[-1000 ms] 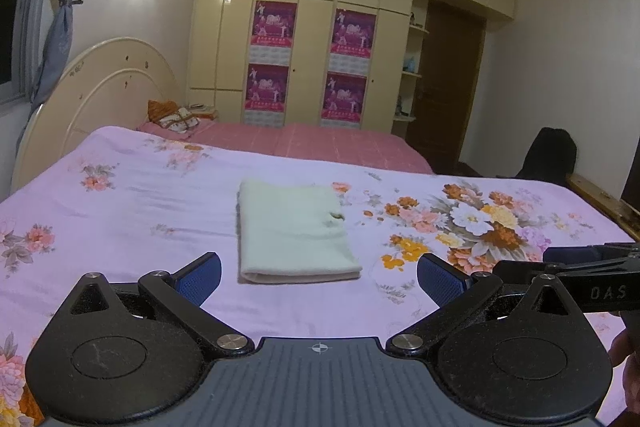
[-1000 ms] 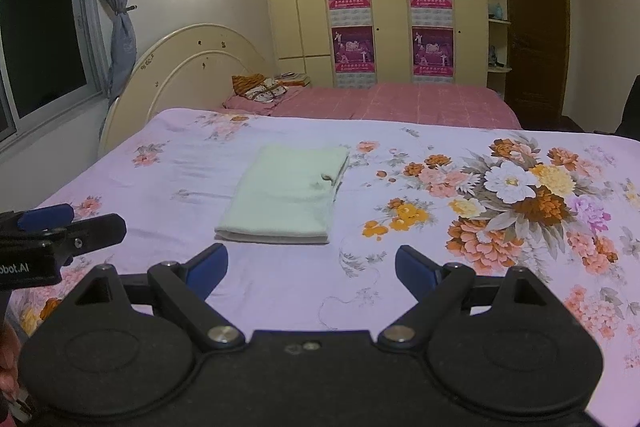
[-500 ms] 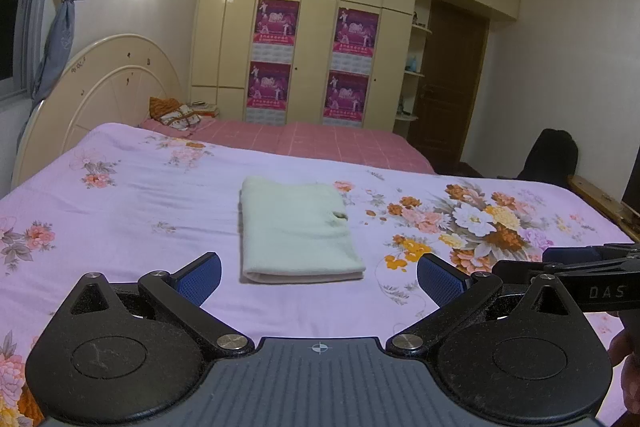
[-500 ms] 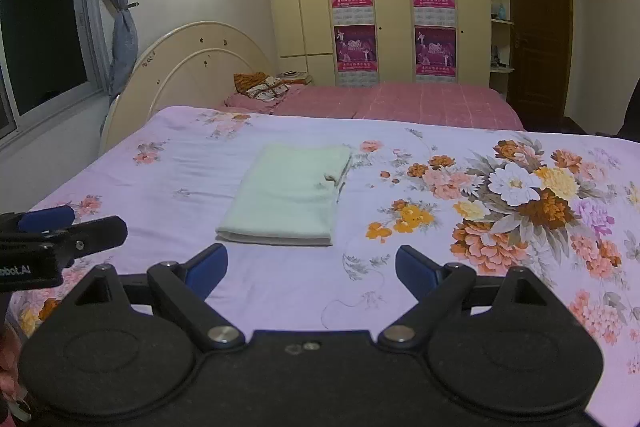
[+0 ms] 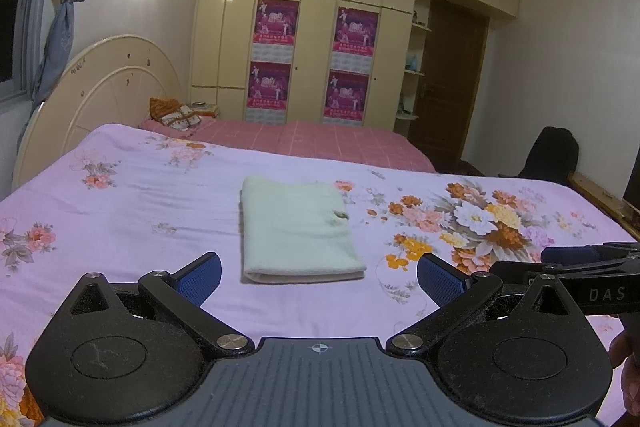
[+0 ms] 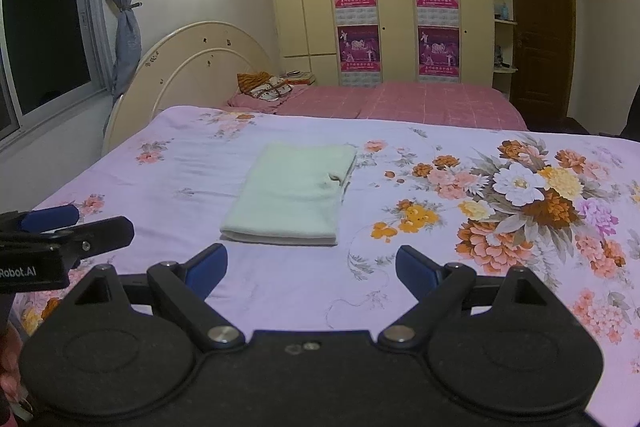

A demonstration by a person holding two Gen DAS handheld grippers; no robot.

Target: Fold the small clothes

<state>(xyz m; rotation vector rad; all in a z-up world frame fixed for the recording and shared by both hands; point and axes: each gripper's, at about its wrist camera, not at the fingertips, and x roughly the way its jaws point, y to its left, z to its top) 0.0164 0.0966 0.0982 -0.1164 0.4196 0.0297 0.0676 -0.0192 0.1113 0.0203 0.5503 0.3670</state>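
A pale green cloth (image 5: pixel 296 227) (image 6: pixel 296 191) lies folded into a neat rectangle on the lilac flowered bedsheet (image 5: pixel 120 211) (image 6: pixel 400 279). My left gripper (image 5: pixel 318 277) hovers above the sheet just short of the cloth's near edge, jaws wide and empty. My right gripper (image 6: pixel 310 267) stands the same way on the near side of the cloth, open with nothing between its blue pads. Each gripper also shows at the edge of the other's view: the right gripper (image 5: pixel 580 259) at the right of the left wrist view, the left gripper (image 6: pixel 60 227) at the left of the right wrist view.
A cream headboard (image 6: pixel 192 67) rises at the left. Beyond the flowered sheet lies a pink checked cover (image 5: pixel 320 143) with a small pile of things (image 5: pixel 176 113). Wardrobe doors with posters (image 6: pixel 396 19) and a brown door (image 6: pixel 540 27) close the far wall. A dark chair (image 5: pixel 552 151) stands right.
The views have shifted only slightly; the cloth lies as before and both grippers stay open in place.
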